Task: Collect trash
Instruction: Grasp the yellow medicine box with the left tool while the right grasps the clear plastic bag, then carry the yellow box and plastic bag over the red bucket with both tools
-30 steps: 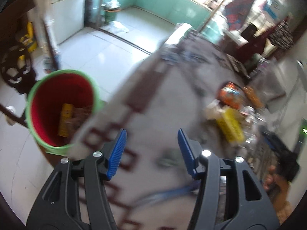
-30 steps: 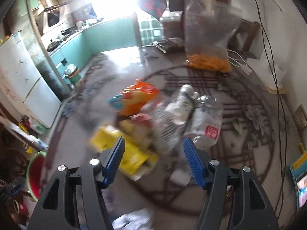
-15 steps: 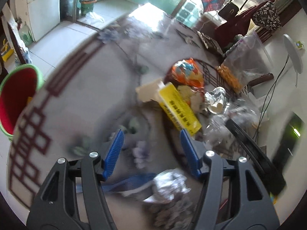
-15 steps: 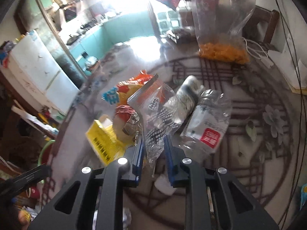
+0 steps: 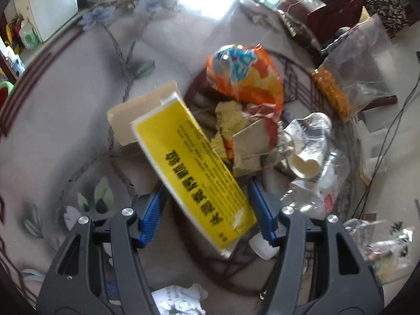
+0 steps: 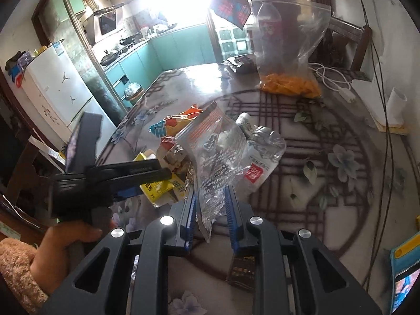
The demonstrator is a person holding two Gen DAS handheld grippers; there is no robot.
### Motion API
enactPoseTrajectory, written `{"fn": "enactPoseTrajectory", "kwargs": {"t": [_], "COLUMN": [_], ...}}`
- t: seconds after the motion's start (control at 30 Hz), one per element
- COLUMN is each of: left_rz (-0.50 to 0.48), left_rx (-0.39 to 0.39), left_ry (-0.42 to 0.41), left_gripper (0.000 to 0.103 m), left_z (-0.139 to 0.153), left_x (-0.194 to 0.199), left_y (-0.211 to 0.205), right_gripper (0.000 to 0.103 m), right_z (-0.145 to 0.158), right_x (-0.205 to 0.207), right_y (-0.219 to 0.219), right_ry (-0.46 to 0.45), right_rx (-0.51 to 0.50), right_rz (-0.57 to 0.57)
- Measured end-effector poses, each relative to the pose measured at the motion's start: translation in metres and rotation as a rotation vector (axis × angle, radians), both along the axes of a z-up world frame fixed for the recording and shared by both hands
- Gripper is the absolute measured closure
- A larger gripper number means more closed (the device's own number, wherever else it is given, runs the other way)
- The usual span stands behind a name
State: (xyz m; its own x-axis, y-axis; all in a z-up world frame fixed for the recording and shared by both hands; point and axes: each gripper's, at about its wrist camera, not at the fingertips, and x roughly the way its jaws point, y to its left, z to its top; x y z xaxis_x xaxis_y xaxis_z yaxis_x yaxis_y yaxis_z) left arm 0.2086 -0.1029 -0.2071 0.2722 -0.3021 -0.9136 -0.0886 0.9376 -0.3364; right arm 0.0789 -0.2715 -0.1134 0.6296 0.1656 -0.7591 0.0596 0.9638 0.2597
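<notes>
A heap of trash lies on the patterned table: a yellow printed box point(image 5: 194, 176), an orange snack bag point(image 5: 246, 76), a crushed clear bottle point(image 5: 315, 183) and a paper cup point(image 5: 305, 165). My left gripper point(image 5: 207, 210) is open, its blue pads on either side of the yellow box's near end. It also shows in the right wrist view point(image 6: 136, 181). My right gripper point(image 6: 210, 215) is shut on a clear printed plastic bag point(image 6: 218, 157) and holds it up above the table.
A large clear zip bag with orange snacks point(image 6: 288, 52) stands at the table's far side. Crumpled paper point(image 5: 178, 299) lies near the front. A white cable point(image 6: 333, 78) and a phone point(image 6: 404, 270) are at the right. The bin's green rim point(image 5: 6, 89) shows far left.
My left gripper swung from the red bin to the trash heap and now brackets the yellow box. My right gripper closed on the clear plastic bag and lifted it.
</notes>
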Motion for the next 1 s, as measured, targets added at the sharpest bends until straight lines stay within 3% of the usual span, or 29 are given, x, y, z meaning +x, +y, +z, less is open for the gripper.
{"fn": "enactPoseTrajectory", "kwargs": {"t": [0.13, 0.3, 0.47, 0.67, 1.0], "left_rz": [-0.018, -0.039, -0.083, -0.096, -0.044], "left_rx": [0.0, -0.015, -0.017, 0.042, 0.079], "left_ry": [-0.01, -0.06, -0.17, -0.318, -0.367], "left_gripper": [0.062, 0.072, 0.073, 0.073, 0.073], "left_z": [-0.002, 0.018, 0.055, 0.097, 0.108], "left_x": [-0.001, -0.014, -0.037, -0.07, -0.097], "left_y": [0.004, 0.021, 0.041, 0.077, 0.161], "right_gripper": [0.082, 0.082, 0.082, 0.082, 0.082], "right_z": [-0.001, 0.005, 0.013, 0.023, 0.034], "right_x": [0.0, 0.001, 0.003, 0.007, 0.005], "right_y": [0.0, 0.012, 0.033, 0.071, 0.139], "right_ry": [0.005, -0.005, -0.021, -0.04, -0.053], "right_rx": [0.003, 0.014, 0.026, 0.019, -0.033], "right_rz": [-0.001, 0.016, 0.051, 0.099, 0.144]}}
